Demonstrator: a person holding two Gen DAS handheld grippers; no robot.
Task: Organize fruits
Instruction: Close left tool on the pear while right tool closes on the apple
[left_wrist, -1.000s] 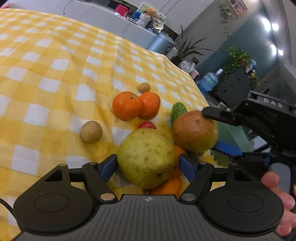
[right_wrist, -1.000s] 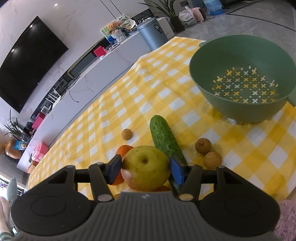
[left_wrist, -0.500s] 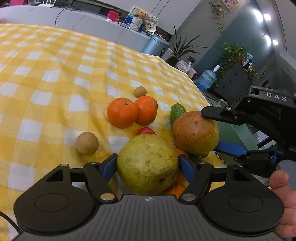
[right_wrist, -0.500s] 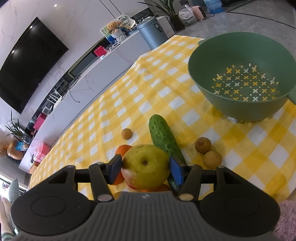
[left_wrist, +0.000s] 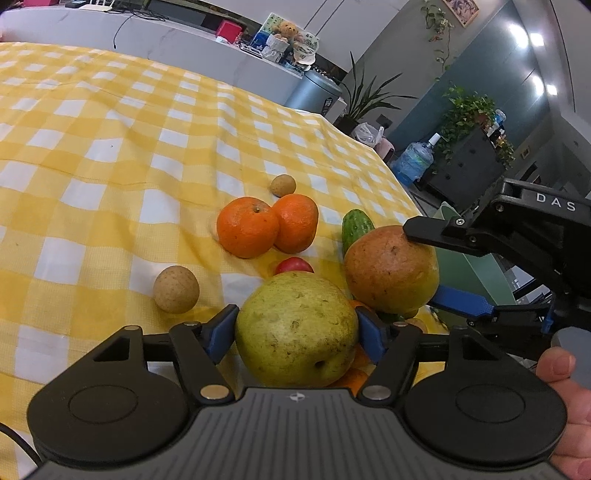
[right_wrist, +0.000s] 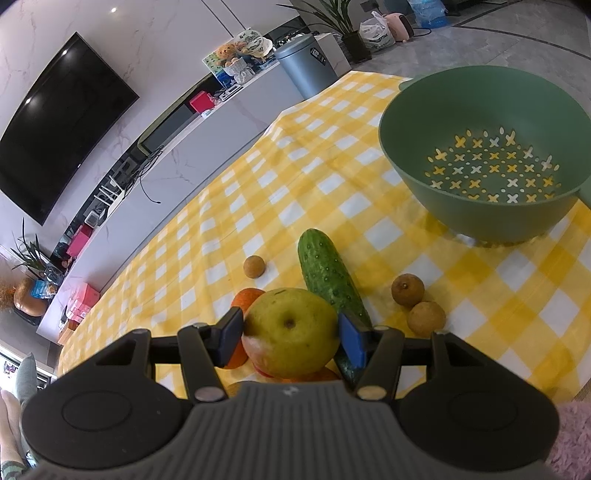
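Wall television (right_wrist: 55, 125), grey bin (right_wrist: 306, 66), water jug (left_wrist: 412, 160).

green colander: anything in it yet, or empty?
Empty. The right wrist view looks into the green colander: its perforated bottom is bare, with the yellow cloth showing through the holes.

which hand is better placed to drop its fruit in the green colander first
Right. The right tool holds the yellow-red apple with the green colander open just ahead. The left tool grips its green pear farther away.
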